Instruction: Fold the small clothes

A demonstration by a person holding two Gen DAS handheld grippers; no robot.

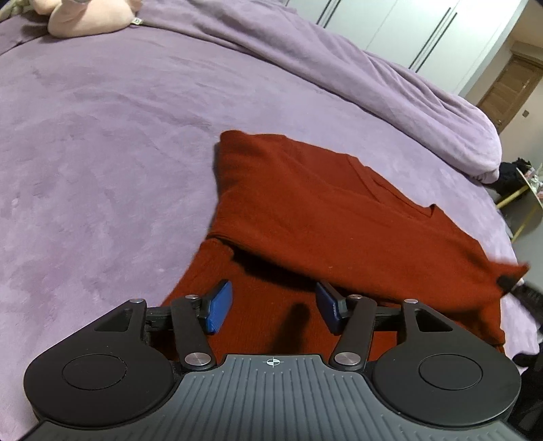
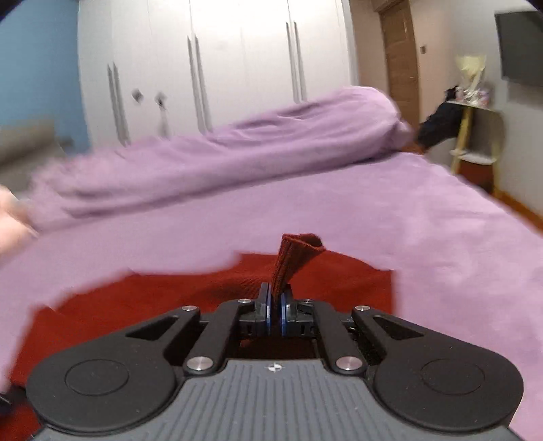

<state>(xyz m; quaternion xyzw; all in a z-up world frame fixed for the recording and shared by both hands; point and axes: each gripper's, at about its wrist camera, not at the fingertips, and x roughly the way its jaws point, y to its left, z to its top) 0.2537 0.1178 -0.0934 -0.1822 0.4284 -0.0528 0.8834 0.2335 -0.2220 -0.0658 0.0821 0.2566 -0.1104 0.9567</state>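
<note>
Meanwhile, a red sweater (image 1: 332,217) lies partly folded on a purple bedspread (image 1: 101,152). With its jaws spread wide, the left gripper (image 1: 273,307) hovers over the lower layer, gripping nothing. Pinched tight on a ribbed edge of the sweater (image 2: 292,261), the right gripper (image 2: 275,298) holds it upright above the bedspread (image 2: 424,220).

We see broad bare purple bedcover (image 1: 101,152) across the left and centre of the left wrist frame, open for a gripper to pass. A bunched purple duvet (image 1: 390,95) ridges the upper right, blocking that side. A pink plush toy (image 1: 88,17) sits at the top left edge. In the right wrist frame, bare cover lies open at right; the yellow side table (image 2: 475,135) stands beyond the bed's far right edge.
</note>
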